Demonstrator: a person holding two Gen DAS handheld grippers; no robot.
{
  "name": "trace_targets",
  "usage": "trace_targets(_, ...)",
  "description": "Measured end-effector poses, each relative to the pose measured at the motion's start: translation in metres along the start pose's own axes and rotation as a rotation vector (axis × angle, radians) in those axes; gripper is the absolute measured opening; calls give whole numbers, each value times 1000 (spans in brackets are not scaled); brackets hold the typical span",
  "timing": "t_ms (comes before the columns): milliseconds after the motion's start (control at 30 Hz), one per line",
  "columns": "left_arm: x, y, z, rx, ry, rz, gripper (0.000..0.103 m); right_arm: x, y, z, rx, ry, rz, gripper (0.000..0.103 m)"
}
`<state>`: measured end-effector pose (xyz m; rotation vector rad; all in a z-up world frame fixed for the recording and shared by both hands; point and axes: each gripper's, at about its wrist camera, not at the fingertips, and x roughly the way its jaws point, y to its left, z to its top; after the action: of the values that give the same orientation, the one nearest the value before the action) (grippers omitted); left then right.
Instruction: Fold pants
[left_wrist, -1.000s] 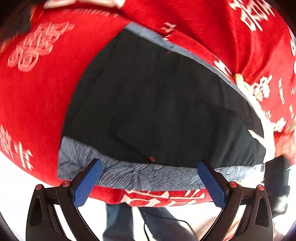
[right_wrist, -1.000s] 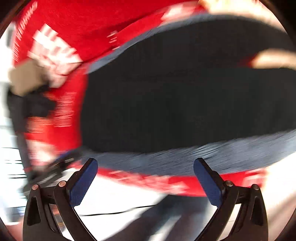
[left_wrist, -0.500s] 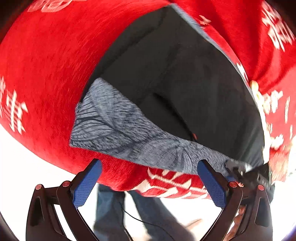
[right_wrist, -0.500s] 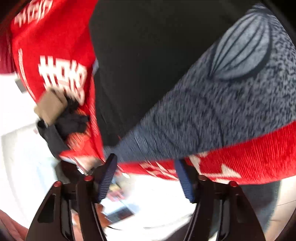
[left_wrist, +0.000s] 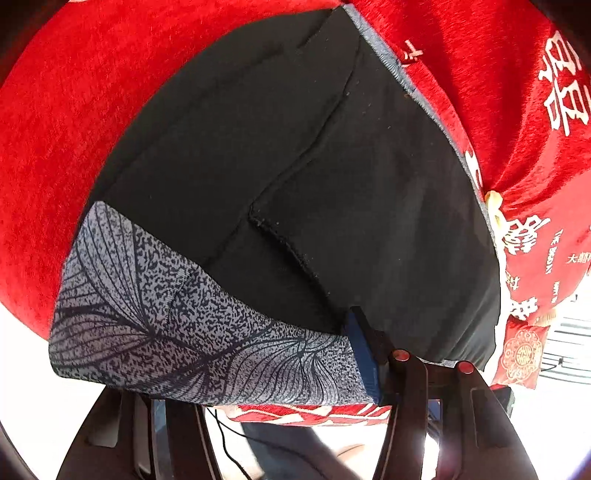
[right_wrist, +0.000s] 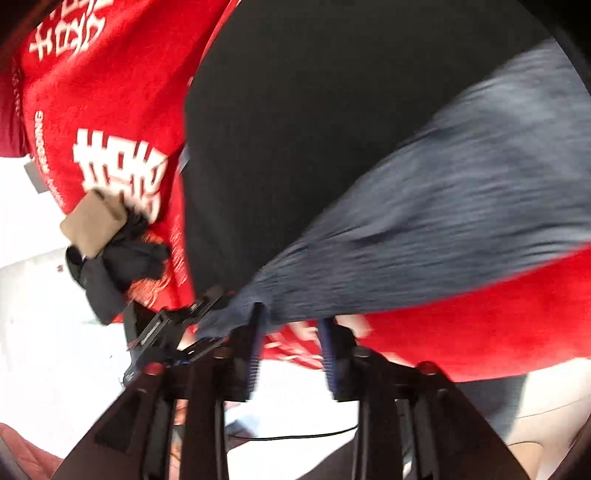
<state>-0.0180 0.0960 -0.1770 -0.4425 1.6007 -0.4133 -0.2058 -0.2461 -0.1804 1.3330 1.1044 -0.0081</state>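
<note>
Pants (left_wrist: 295, 177) on red cloth (left_wrist: 66, 122), frame centre; left gripper (left_wrist: 258, 363) jaws clamp the patterned hem, one finger hidden.
Right gripper (right_wrist: 291, 350) blurred, jaws narrowly apart, grip unclear; white print unreadable.

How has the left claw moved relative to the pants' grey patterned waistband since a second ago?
Yes. The left claw has closed in toward the grey waistband of the pants on the red cloth; the band now covers one finger.

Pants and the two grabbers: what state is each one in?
pants: spread on the red cloth, grey waistband draped over one left finger.
left gripper: one finger hidden under the waistband; grip unclear.
right gripper: fingers apart, holding nothing.
</note>
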Motion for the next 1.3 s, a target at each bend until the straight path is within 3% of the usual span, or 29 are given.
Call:
trace_targets(133,6,-11,2,27,-1,24,53,-44,-42,1,90,-125,26,41)
trace_targets(167,5,-14,2,35,-4,29,48,-48,-51,1,121,-147,66,41)
trace_targets(233,3,-28,7,50,-13,57,27,-50,-69,1,222,-181,172,41)
trace_targets(267,-4,-31,9,54,-19,63,25,-50,-76,1,279,-194,220,34)
trace_targets(300,-12,-34,11,55,-27,61,25,-53,-80,0,311,-209,243,12)
trace_targets(333,-21,-39,13,59,-36,60,25,-58,-78,2,314,-224,244,5)
trace_targets(500,-58,-90,34,161,-104,67,25,-96,-35,29,195,-208,205,5)
trace_targets(633,-68,-141,77,252,-214,70,26,-121,21,84,19,-153,170,5)
trace_targets(667,-69,-147,93,270,-242,82,28,-121,36,96,-10,-142,168,5)
trace_targets(700,-66,-155,106,284,-269,104,39,-124,48,117,-48,-129,166,5)
trace_targets(733,-62,-160,121,290,-304,145,61,-121,60,127,-73,-120,162,5)
trace_targets(800,-44,-169,155,283,-382,235,84,-114,79,163,-129,-91,137,5)
trace_targets(900,-9,-177,194,276,-387,305,85,-93,94,217,-183,-44,86,5)
trace_targets(1033,24,-170,224,253,-375,485,85,-51,88,284,-230,12,-13,6)
trace_targets(1167,-17,-169,211,223,-437,480,85,-10,81,319,-227,55,-186,10)
trace_targets(1233,-26,-176,198,260,-432,514,85,-12,87,319,-213,49,-187,30)
trace_targets(1267,-22,-181,189,288,-405,526,85,-18,94,314,-234,42,-175,56)
trace_targets(1300,-13,-186,181,311,-370,523,85,-25,101,307,-264,36,-171,63)
